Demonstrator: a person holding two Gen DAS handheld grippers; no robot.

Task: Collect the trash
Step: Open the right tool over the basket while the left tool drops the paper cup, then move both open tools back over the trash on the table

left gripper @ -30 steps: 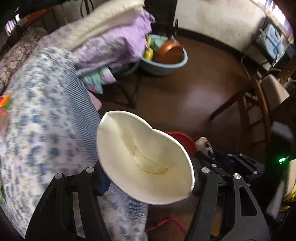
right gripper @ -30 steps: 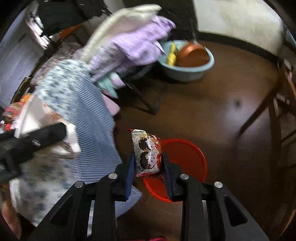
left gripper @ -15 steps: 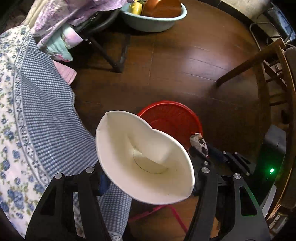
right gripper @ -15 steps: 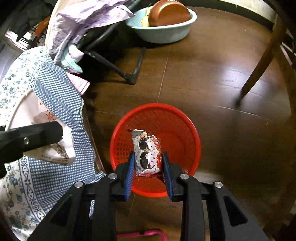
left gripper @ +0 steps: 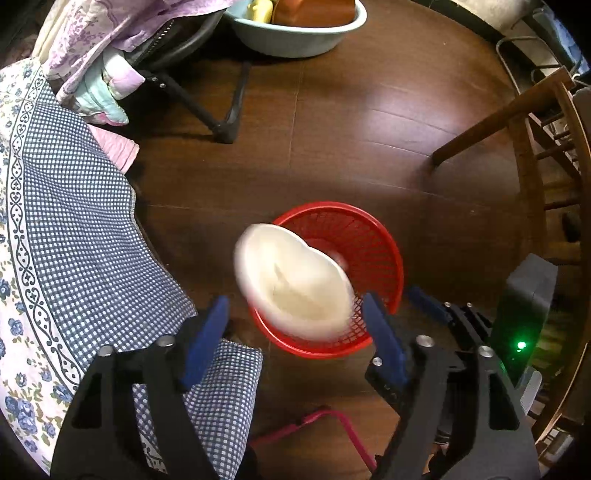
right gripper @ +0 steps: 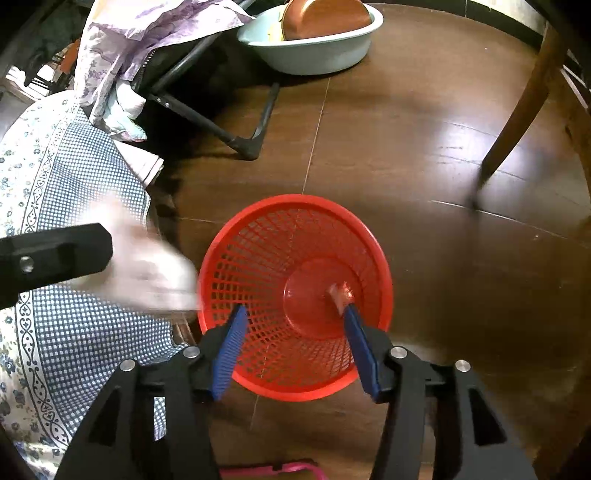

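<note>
A: Start at the left gripper [left gripper: 295,317]. How do its jaws stand?

B: Wide apart, and they have just been opening. The blue pads [left gripper: 207,343] touch nothing. The white paper cup [left gripper: 291,284] sits blurred in the gap ahead of them, free of both pads, its mouth towards the camera.

A: Where is the cup against the basket?

B: It overlaps the red mesh basket [left gripper: 373,236] from about 8 o'clock, covering the basket's near-left rim. Whether it touches the rim I cannot tell; the blur hides that.

A: And the right gripper [right gripper: 293,319]?

B: Also parted, its jaws just opened too, with nothing pressed between them. The snack wrapper [right gripper: 340,291] lies on the basket's solid red floor, at about 3 o'clock from the floor's centre, just past the tip of the right-hand pad. It is small and smeared, so I cannot read any print on it.

A: What does the right wrist view show of the other side?

B: At 9 o'clock a black finger of the left gripper, with the cup as a pale smear next to it, up against the basket's left rim.

A: Further out?

B: The basket stands on a dark wooden floor [right gripper: 443,155]. From 7 to 10 o'clock hangs a blue checked cloth [right gripper: 74,332] with a floral border. At 12 o'clock a pale blue basin [right gripper: 317,48] holds a brown bowl [right gripper: 325,14]. At 11 o'clock, lilac fabric [right gripper: 122,40] is draped over a black folding frame [right gripper: 221,125]. A wooden chair leg [right gripper: 517,122] slants down at 2 o'clock.
</note>
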